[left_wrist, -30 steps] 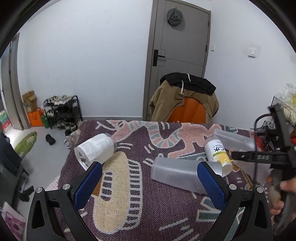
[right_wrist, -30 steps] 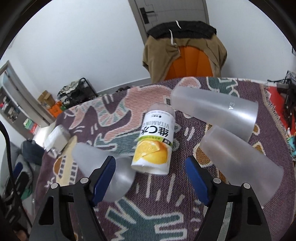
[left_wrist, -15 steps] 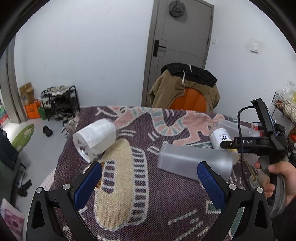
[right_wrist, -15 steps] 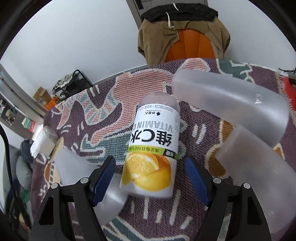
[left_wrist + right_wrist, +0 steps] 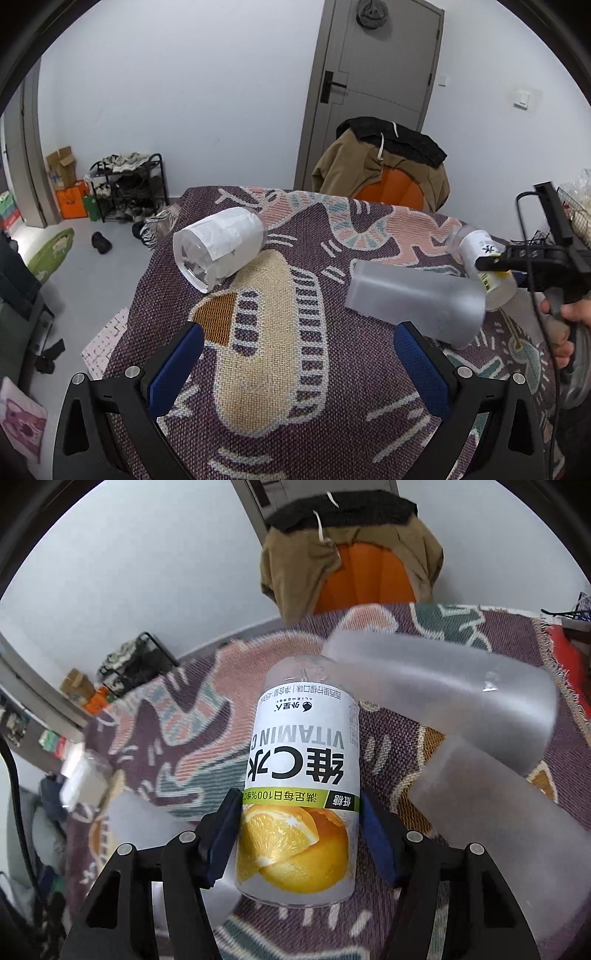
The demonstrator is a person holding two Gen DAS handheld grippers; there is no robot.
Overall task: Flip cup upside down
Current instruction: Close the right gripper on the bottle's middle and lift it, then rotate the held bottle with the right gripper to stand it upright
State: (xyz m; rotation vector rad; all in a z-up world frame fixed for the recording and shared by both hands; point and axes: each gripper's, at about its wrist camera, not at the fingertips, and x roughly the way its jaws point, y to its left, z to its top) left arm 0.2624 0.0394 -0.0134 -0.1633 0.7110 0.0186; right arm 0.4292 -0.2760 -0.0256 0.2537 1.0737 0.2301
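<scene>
- Your right claw [image 5: 297, 834] is pinching the vitamin drink cup [image 5: 301, 771]: the blue pads press its two sides low on the orange picture, at the near end, so the rest of the body sticks out free ahead of you.
- The cup lies on its side on the bench [image 5: 280, 369], near the right edge, its label print reading upside down from your wrist. I judge the low side grip is chosen so a wrist roll can swing it over onto the other end.
- Which end is the open mouth I cannot tell; the far end looks clear and rounded.
- Two frosted cups lie just right of it, the far frosted cup [image 5: 443, 686] close to or touching its far end and the near frosted cup [image 5: 498, 823] beside your right pad. Lift before turning, or you are likely to knock them.
- A third frosted cup [image 5: 413, 299] lies on its side left of the drink cup, right by your left claw's right pad.
- Your left claw [image 5: 295, 362] is spread wide and holds nothing, hanging over the woven cloth; it seems parked clear of the work.
- The paper-wrapped jar [image 5: 221, 247] lies at the far left, well apart.
</scene>
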